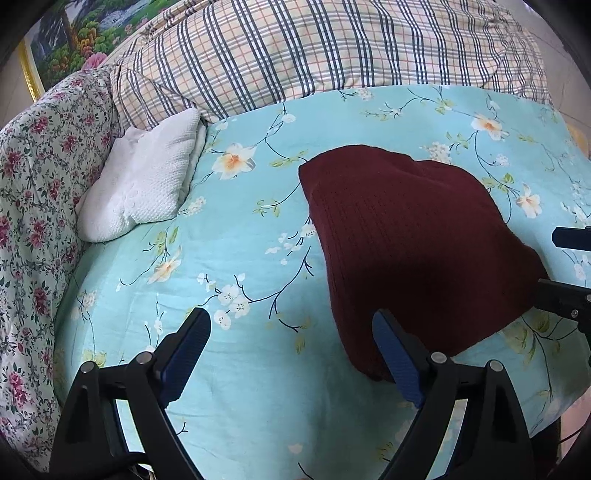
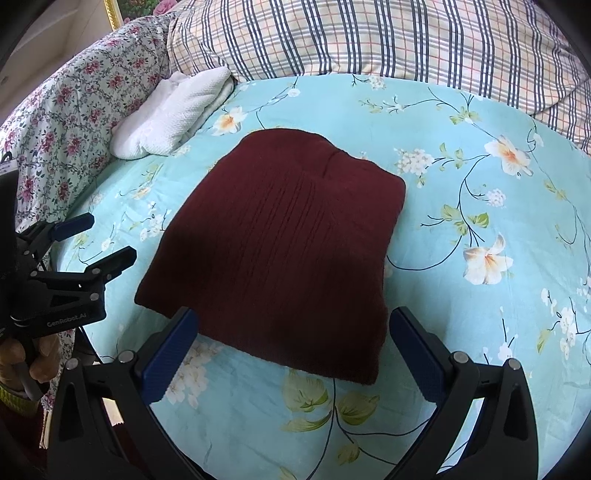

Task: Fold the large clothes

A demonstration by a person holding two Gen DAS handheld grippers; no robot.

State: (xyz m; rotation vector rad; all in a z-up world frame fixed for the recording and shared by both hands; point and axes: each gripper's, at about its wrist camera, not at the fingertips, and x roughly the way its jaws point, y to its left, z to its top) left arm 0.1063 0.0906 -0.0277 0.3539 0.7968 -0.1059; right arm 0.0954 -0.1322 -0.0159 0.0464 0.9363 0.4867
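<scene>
A dark maroon knitted sweater [image 2: 280, 251] lies folded into a compact rectangle on the turquoise floral bedsheet [image 2: 480, 206]. It also shows in the left wrist view [image 1: 413, 251], to the right. My right gripper [image 2: 291, 325] is open and empty, its blue pads just in front of the sweater's near edge. My left gripper [image 1: 291, 328] is open and empty, over the sheet at the sweater's left side. The left gripper also shows in the right wrist view [image 2: 99, 240], open. The tips of the right gripper [image 1: 569, 266] show at the right edge of the left wrist view.
A folded white textured cloth [image 1: 144, 181] lies at the back left of the bed. A plaid duvet [image 1: 332, 51] is piled along the back. A pink floral quilt [image 1: 40, 206] runs along the left side. A framed landscape picture [image 1: 74, 33] hangs behind.
</scene>
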